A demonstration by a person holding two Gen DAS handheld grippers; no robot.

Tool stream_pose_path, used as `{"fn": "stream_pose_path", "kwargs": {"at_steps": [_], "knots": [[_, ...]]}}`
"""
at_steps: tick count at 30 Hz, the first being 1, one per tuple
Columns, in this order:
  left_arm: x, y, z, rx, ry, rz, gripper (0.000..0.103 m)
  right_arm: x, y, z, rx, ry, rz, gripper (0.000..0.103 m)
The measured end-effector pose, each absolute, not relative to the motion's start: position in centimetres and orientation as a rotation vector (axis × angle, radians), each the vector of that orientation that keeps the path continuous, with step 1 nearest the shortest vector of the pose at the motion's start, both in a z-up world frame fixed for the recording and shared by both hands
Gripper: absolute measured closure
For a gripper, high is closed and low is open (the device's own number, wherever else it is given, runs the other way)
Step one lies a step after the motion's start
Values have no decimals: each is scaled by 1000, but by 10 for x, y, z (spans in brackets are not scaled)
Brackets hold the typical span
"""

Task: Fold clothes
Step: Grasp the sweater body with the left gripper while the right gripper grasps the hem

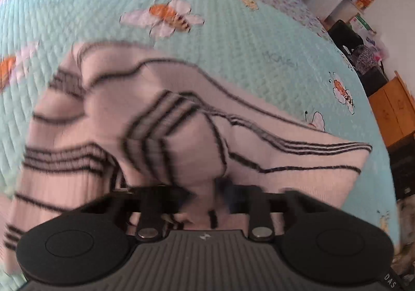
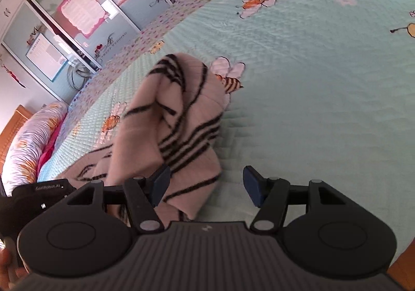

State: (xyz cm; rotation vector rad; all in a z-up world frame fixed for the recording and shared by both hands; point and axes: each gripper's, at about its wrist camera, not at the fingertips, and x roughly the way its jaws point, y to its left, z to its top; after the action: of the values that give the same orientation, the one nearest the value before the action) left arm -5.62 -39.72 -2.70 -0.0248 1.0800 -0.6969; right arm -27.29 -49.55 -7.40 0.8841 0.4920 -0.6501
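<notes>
Left gripper (image 1: pixel 205 195) pinches a bunched fold of the sweater (image 1: pixel 166 140), jaws narrowed onto the cloth; right gripper (image 2: pixel 205 186) gapes wide, holding nothing, its left pad beside the fabric; folding looks barely begun, the sweater crumpled in a heap; pale pink fuzzy knit with black stripes, on the bed's quilted mint bedspread (image 2: pixel 324 99) with stitched bees.

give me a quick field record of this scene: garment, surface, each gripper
garment: pink sweater with black stripes, rumpled, not yet folded
surface: mint quilted bedspread with bee prints
left gripper: jaws closed on a bunched fold of the sweater
right gripper: jaws open, sweater edge lying between them, nothing gripped
background: wardrobe with sliding doors, floral pillow
</notes>
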Motion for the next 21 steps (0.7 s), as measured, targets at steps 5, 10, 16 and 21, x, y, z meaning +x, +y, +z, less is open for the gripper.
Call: {"fn": "stream_pose_path", "kwargs": {"at_steps": [5, 10, 16, 21], "knots": [[-35, -372, 15, -96, 928, -640, 95, -266, -491, -79, 813, 533, -635, 40], [-32, -347, 39, -137, 873, -645, 99, -243, -477, -81, 704, 579, -583, 39], [-38, -334, 15, -110, 922, -622, 99, -214, -471, -93, 625, 651, -575, 37], [-35, -314, 11, -141, 944, -581, 99, -202, -469, -94, 574, 649, -562, 93]]}}
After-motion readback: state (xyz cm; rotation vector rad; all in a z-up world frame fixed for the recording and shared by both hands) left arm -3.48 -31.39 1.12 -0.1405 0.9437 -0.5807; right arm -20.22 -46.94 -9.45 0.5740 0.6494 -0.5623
